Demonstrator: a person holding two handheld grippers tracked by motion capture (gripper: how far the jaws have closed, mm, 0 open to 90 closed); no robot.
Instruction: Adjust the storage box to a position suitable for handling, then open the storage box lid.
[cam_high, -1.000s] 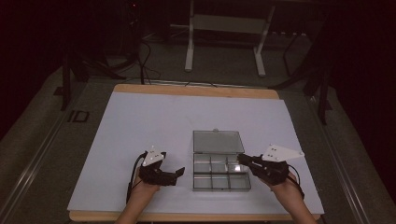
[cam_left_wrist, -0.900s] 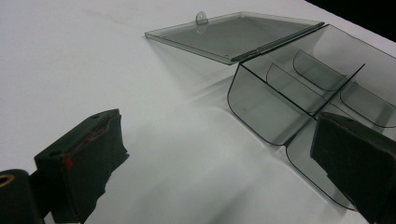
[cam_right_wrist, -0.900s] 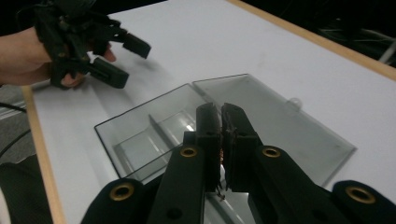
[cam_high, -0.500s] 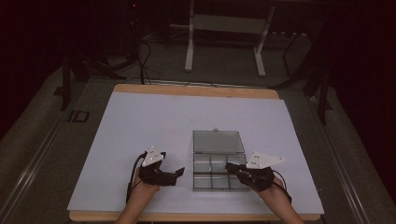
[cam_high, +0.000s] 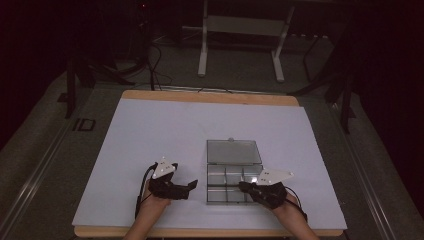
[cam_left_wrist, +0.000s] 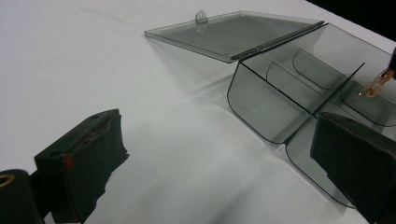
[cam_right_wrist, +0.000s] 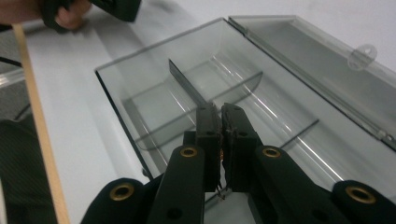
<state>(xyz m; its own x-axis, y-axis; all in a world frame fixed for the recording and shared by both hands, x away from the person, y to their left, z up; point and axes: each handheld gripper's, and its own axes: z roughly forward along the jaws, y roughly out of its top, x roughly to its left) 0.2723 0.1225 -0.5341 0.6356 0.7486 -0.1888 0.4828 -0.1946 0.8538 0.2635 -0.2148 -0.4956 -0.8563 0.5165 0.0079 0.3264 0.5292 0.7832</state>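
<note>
Left tool (cam_left_wrist: 224, 172) sits low in the frame, jaws wide apart over bare white bench (cam_left_wrist: 93, 60). Upper right, the clear divided box (cam_left_wrist: 299, 93) lies open, its lid (cam_left_wrist: 233, 32) flat behind, a small coppery tip (cam_left_wrist: 376, 86) at the right edge.

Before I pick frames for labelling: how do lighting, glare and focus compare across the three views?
High view: dim, surroundings nearly black, a small glare spot on the clear box. Left gripper view: bright sheet, box sharp, near jaws soft, soft shadow under the lid. Right gripper view: box walls streaked with reflections, jaws slightly blurred.
</note>
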